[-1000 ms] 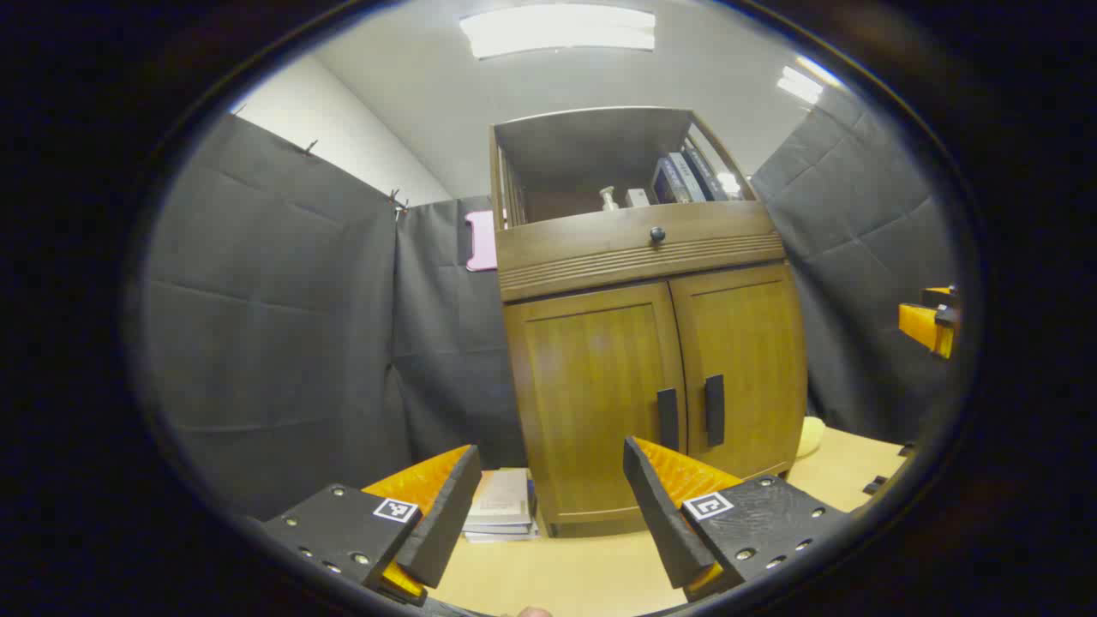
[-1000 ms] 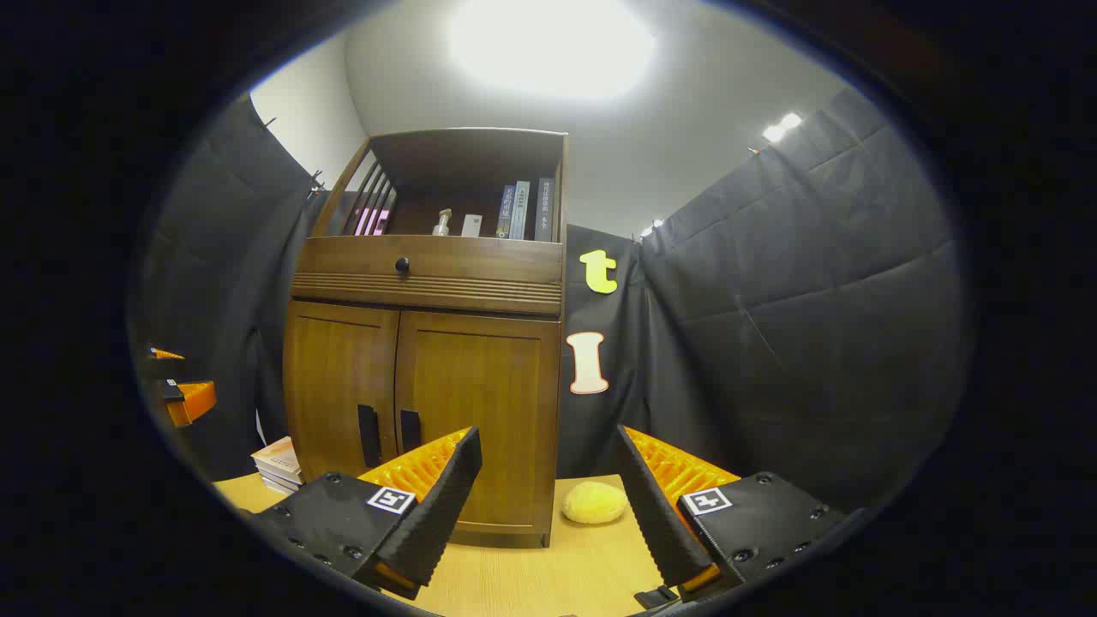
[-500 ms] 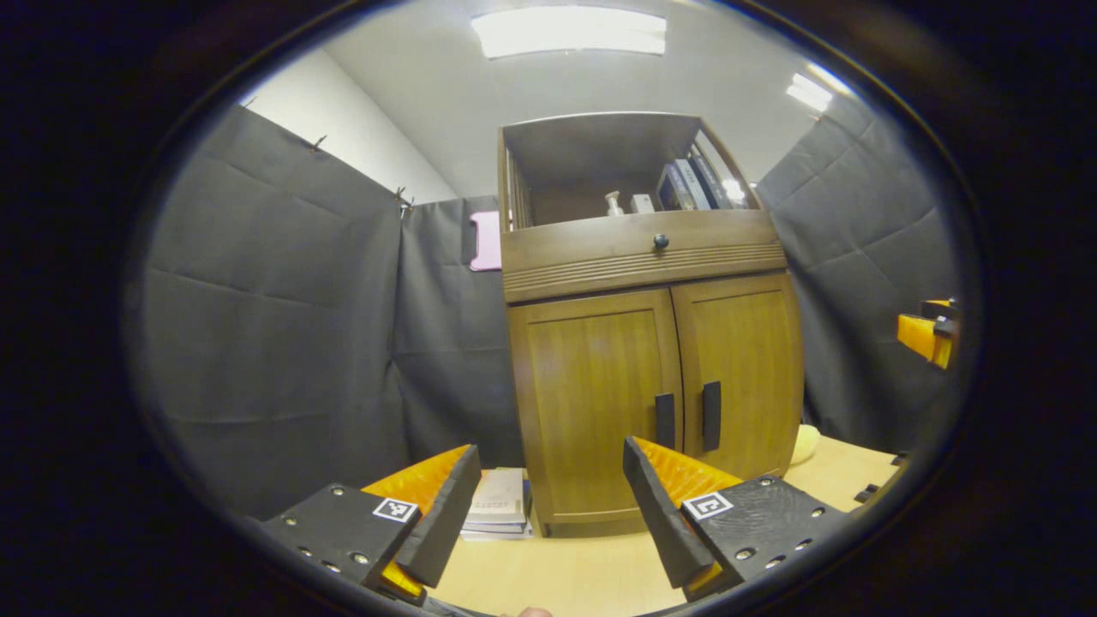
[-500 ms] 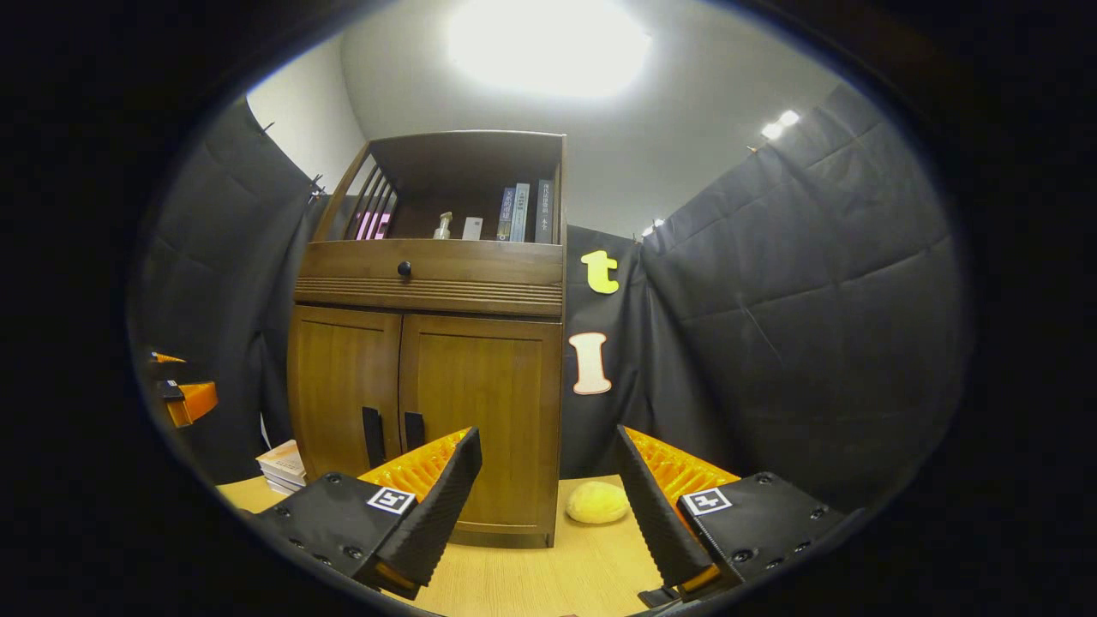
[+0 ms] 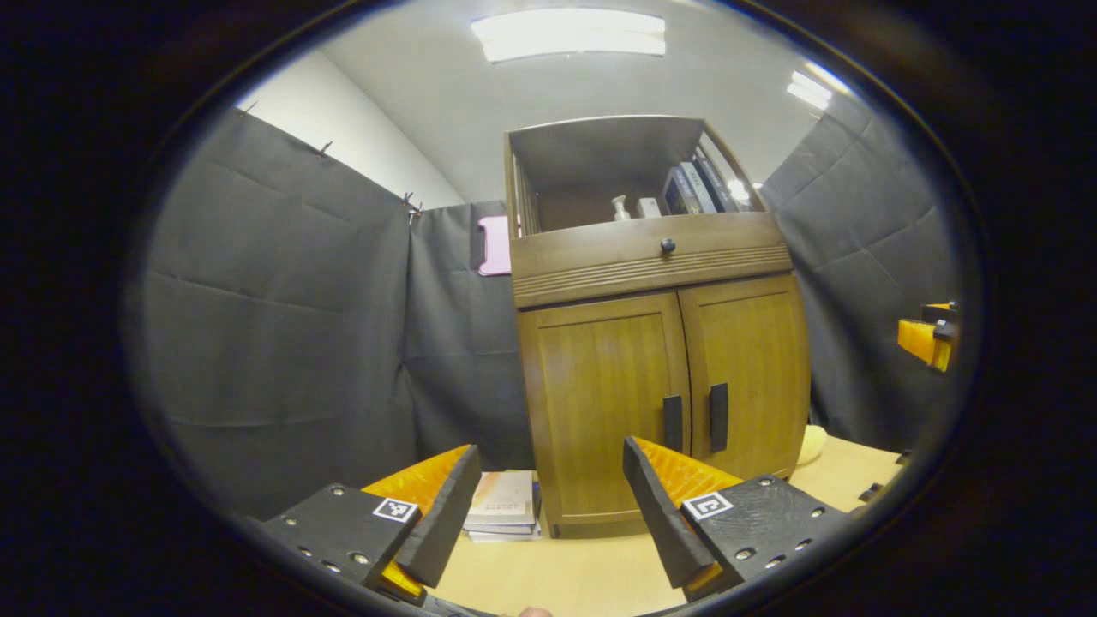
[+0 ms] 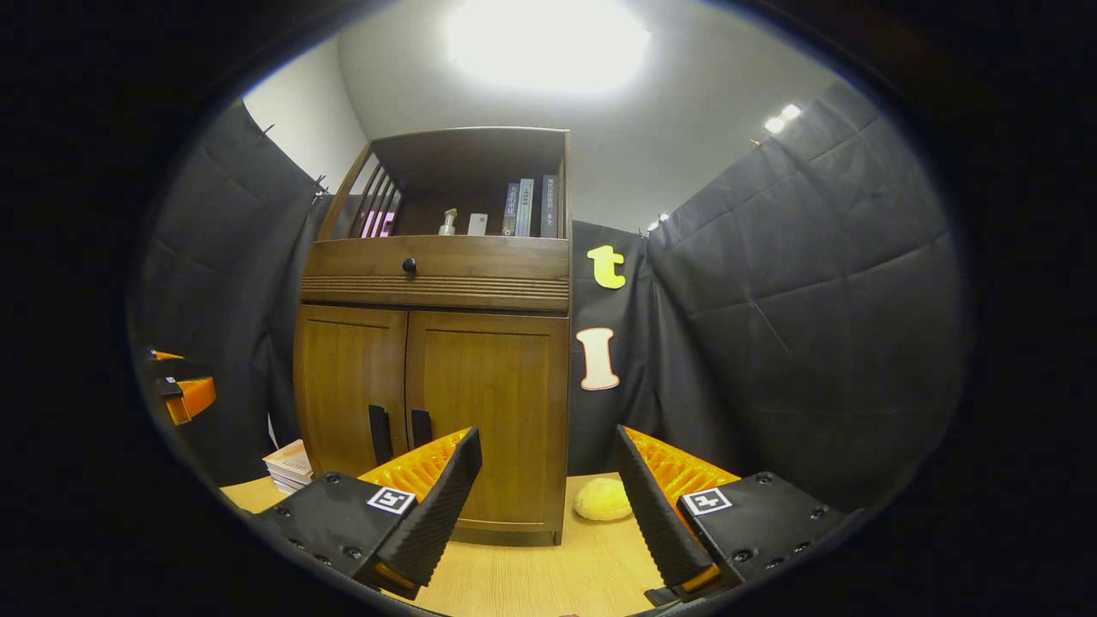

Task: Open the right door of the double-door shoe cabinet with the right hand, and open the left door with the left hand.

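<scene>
Both grippers are drifting slightly rather than closing in. In the left gripper view the shoe cabinet (image 5: 660, 343) is sitting a little further right and lower than it did a second ago, and in the right gripper view it is also sliding a touch to the right. So the hands are still lining up, and neither door is being touched yet.

The left door (image 5: 604, 403) and the right door (image 5: 747, 368) are both shut, with their two dark handles, the left handle (image 5: 673, 423) and the right handle (image 5: 718, 417), standing side by side at the middle seam. The cabinet is standing on the tabletop (image 6: 548, 570), well apart from both tools.

The left gripper (image 5: 548, 514) is holding its jaws wide apart with nothing between them. The right gripper (image 6: 548, 506) is the same: wide open and empty.

As for writing, the books (image 6: 531, 207) on the upper shelf are showing spine lettering, but it is too small to read. The stack of books (image 5: 504, 506) beside the cabinet is likewise illegible. The small square markers on the gripper bodies are patterns, not words.
</scene>
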Demonstrator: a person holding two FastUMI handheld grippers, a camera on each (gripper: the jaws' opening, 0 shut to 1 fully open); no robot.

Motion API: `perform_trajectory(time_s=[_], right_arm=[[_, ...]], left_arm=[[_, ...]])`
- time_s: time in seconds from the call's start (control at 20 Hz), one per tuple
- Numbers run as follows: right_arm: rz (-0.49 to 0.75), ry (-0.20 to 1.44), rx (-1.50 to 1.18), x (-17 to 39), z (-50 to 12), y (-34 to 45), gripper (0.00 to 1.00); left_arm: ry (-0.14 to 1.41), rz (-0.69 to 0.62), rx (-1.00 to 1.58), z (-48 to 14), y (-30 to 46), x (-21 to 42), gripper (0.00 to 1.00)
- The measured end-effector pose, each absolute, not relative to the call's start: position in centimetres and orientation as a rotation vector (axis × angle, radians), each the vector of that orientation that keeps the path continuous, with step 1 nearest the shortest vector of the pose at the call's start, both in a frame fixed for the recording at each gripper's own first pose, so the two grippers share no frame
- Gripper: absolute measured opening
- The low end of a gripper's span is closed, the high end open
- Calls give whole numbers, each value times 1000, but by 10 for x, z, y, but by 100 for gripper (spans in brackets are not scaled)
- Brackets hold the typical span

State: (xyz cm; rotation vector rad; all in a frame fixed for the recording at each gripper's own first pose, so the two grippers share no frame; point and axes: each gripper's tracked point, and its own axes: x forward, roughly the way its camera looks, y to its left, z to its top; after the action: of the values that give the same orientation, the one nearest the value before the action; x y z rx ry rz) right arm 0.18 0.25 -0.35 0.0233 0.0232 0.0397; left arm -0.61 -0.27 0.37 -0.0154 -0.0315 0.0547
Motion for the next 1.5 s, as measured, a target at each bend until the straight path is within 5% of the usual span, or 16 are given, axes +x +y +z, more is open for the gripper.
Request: perform_trajectory(time_s=[1.5], right_arm=[[267,75,104,143,-53,157,98]], left_arm=[[-17,366,31,11,34,-23,98]])
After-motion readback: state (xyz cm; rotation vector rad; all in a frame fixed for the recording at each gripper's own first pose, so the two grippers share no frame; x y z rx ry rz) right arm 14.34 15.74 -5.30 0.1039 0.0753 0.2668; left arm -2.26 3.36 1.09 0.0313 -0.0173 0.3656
